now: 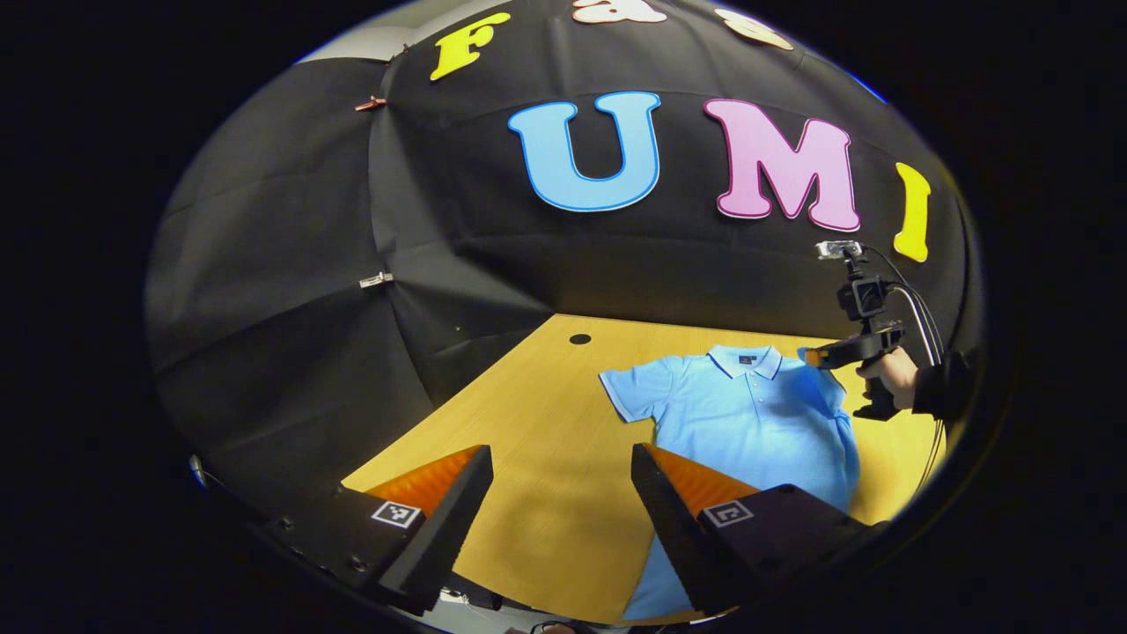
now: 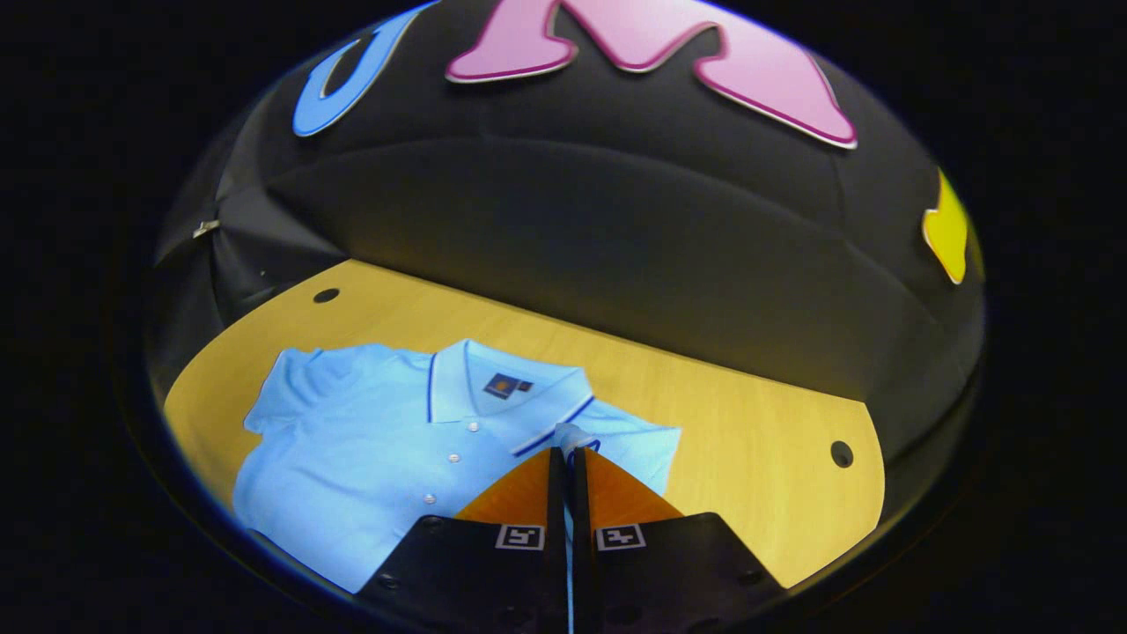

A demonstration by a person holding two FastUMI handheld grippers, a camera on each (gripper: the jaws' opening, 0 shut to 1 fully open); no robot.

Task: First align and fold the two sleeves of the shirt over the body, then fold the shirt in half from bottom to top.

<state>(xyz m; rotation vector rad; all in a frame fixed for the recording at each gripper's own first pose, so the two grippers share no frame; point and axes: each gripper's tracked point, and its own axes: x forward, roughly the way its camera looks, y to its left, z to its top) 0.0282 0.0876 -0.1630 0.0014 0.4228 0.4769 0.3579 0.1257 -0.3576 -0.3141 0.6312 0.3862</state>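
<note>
1. Left gripper view: my left tongs point(image 1: 561, 462) are spread wide with nothing between the fingers, hovering above the bench point(image 1: 528, 414).
2. Same view: the light blue polo shirt point(image 1: 748, 423) lies flat on the bench, front up, collar point(image 1: 745, 359) toward the booth wall. It sits ahead and to the right of my left tongs; its hem runs under the right-hand finger at the bottom of the view.
3. Same view: the shirt's near sleeve point(image 1: 636, 387) is spread out flat on the wood, not folded.
4. Same view: my right tongs point(image 1: 814, 357) show farther off at the shirt's far shoulder, held by my hand point(image 1: 891, 377) in a dark sleeve. Cables run off the back. A round hole point(image 1: 579, 339) sits in the bench beyond the shirt.
5. Right gripper view: my right tongs point(image 2: 567, 451) are closed tight, pinching a bit of the sleeve point(image 2: 647, 449) fabric at the fingertips, just beside the collar point(image 2: 493, 387).
6. Same view: the shirt body point(image 2: 370, 449) spreads left of the tongs, button placket point(image 2: 453, 458) visible, the other sleeve point(image 2: 286, 379) flat at far left.
7. Same view: bare bench point(image 2: 766, 475) to the right, with a hole point(image 2: 841, 453) near its edge and another hole point(image 2: 326, 295) at far left.
</note>
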